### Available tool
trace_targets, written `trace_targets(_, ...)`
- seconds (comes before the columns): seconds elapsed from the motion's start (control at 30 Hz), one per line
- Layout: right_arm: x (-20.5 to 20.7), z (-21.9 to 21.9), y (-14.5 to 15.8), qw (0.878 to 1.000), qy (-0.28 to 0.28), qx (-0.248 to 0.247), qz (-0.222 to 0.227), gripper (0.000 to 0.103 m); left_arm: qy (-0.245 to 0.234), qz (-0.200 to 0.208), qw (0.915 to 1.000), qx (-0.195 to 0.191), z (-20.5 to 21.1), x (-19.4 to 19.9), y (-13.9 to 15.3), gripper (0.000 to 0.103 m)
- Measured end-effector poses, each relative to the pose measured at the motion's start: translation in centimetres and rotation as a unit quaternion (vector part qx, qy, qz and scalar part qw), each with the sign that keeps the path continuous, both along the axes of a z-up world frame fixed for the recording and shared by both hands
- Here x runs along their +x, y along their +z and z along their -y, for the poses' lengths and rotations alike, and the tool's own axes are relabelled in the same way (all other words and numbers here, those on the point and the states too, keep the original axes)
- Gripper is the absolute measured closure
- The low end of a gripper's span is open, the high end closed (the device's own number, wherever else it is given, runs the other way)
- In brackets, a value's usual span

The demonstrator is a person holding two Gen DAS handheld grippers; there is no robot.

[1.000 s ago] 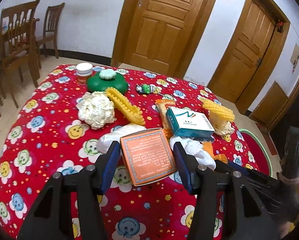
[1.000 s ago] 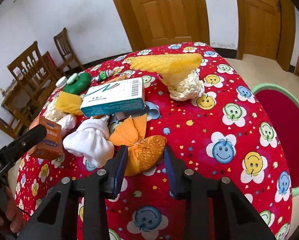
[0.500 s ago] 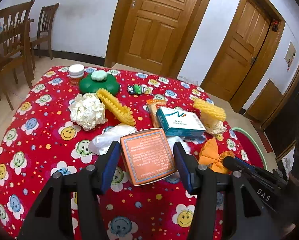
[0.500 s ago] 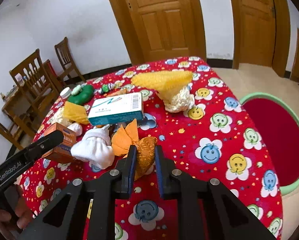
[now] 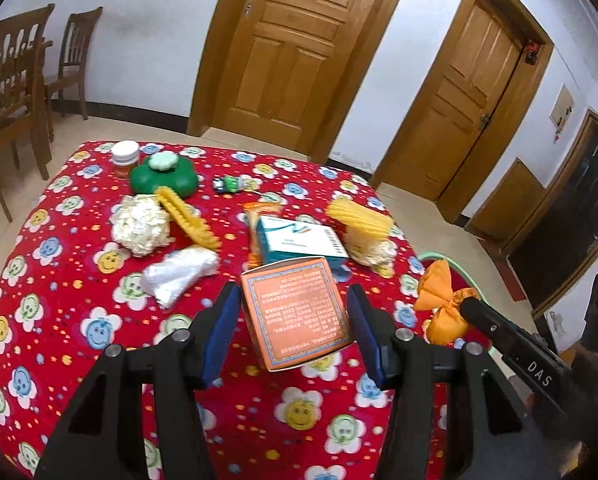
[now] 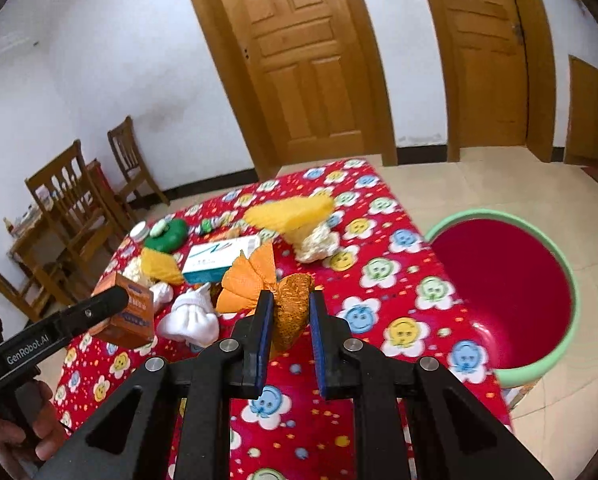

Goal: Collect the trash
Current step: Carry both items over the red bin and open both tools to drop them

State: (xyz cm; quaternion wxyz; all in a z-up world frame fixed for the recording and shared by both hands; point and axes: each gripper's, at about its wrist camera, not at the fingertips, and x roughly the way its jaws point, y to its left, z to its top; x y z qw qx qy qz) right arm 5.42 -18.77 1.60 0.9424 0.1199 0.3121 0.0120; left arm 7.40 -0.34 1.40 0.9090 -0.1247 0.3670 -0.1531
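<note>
Presently my right gripper (image 6: pixel 286 322) grasps the orange bundle (image 6: pixel 293 304) above the table's edge; the red basin (image 6: pixel 511 288) lies low to its right. My left gripper (image 5: pixel 291 322) clamps the orange box (image 5: pixel 295 312), farther off.

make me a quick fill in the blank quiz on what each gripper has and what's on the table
1. The left gripper holds an orange ____.
2. The right gripper is shut on an orange mesh ____.
3. The tub beside the table has a red inside and a ____ rim.
4. The white-lidded jar stands next to a ____ clover-shaped container.

Missing words: box; bag; green; green
</note>
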Motion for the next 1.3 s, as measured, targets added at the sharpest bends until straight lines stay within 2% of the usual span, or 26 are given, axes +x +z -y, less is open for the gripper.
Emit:
trace_targets(0.33,-2.3,4.1,1.2,0.999,-0.047,0.01,0.017,0.085,-0.05,-0.002,0.9987,0.0,4.7,0.1,1.4,0.048)
trace_targets(0.7,-3.7,10.0,0.5,0.993,-0.111,0.026,0.016,0.085,-0.114,0.01,0.9932,0.023,12.2,1.2,2.6,0.048)
trace_targets(1.03,-3.7,15.5,-2.3,0.987,-0.161,0.028,-0.013,0.083,-0.158,-0.002,0.9867,0.04,18.5,2.4,1.0,0.047)
trace_targets(1.3,-3.1,18.5,-4.3,0.983,-0.175,0.038,-0.032,0.081,-0.177,-0.012,0.9827,0.054,21.5,3.3,-0.5,0.047)
